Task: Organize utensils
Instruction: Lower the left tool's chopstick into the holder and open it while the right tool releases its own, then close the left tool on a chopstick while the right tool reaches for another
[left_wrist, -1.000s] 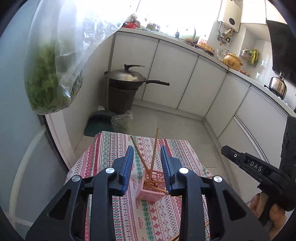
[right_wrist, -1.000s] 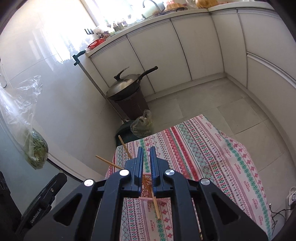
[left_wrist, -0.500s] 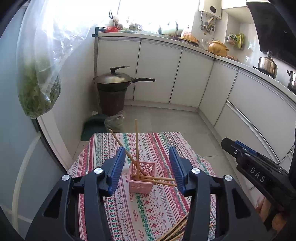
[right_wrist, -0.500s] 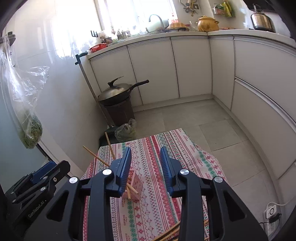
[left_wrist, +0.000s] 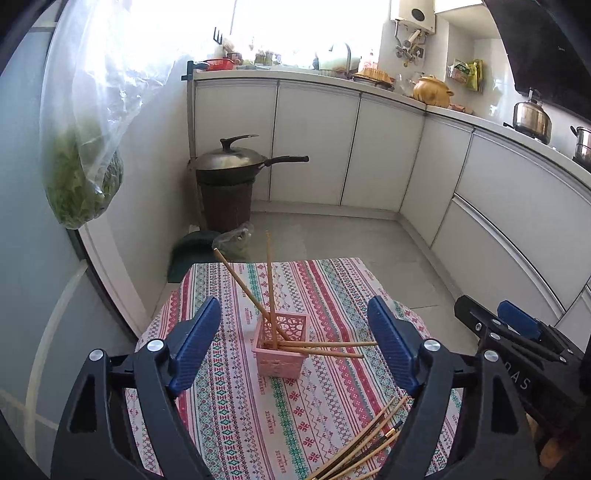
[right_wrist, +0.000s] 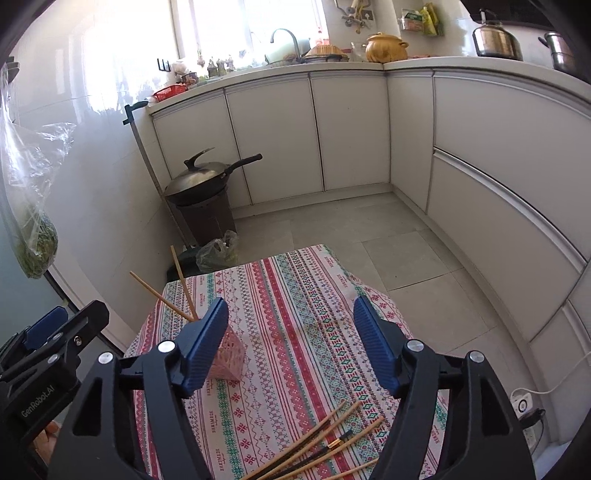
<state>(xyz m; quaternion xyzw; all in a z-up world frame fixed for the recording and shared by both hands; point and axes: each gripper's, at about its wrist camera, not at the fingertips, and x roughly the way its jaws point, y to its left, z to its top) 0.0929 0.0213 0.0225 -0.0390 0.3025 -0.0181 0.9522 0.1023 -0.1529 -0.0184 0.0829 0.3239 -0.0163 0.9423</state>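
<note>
Left gripper (left_wrist: 295, 345) and right gripper (right_wrist: 290, 341), jaws just opened wide and empty, face the pink holder (left_wrist: 281, 345); four chopsticks (left_wrist: 271, 284) lean inside, loose chopsticks (right_wrist: 325, 448) nearer. A careless reach could tip the holder

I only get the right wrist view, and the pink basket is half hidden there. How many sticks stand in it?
Observer: Four chopsticks are in the basket; your view shows only two.
Operator: Where are the other two?
Observer: The low pair leans out over the rim, nearly level, toward the right of the left wrist view.
Operator: Is the other gripper holding any?
Observer: No. The left gripper is open; its jaws have just been opening, with nothing gripped between them.
</note>
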